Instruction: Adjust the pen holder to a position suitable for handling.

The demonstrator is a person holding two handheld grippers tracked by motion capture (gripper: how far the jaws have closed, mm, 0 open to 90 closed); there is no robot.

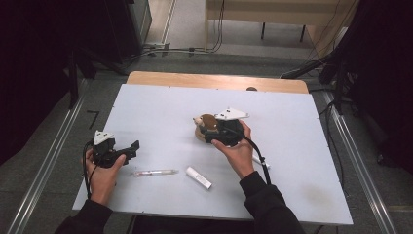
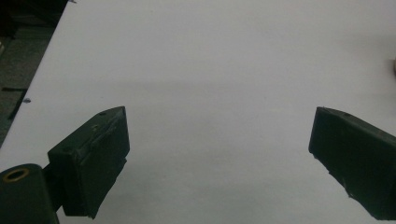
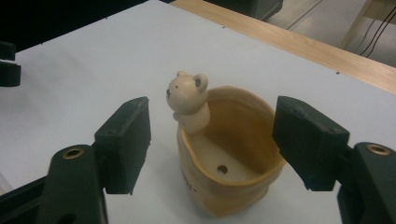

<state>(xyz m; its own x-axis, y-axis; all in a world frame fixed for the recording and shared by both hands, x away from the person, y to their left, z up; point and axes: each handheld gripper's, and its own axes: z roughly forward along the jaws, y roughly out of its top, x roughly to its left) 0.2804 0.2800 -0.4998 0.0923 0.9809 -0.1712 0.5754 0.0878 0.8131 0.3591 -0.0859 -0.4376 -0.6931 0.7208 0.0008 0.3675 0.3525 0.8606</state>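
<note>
White table [image 1: 302, 146], seen from above: a beige bear-figure pot [image 3: 229, 163] is stood upright near its centre, bracketed by the wide-open fingers of the right gripper [image 3: 212, 140] without contact. Left gripper [image 2: 219, 154] is held open over bare surface, well apart.

A clear pen [image 1: 155, 172] and a white tube [image 1: 198, 177] lie near each other on the white tabletop [image 1: 160, 107].

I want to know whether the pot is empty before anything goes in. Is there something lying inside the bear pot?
No, in the right gripper view the bear pot shows a bare floor with one small hole.
</note>
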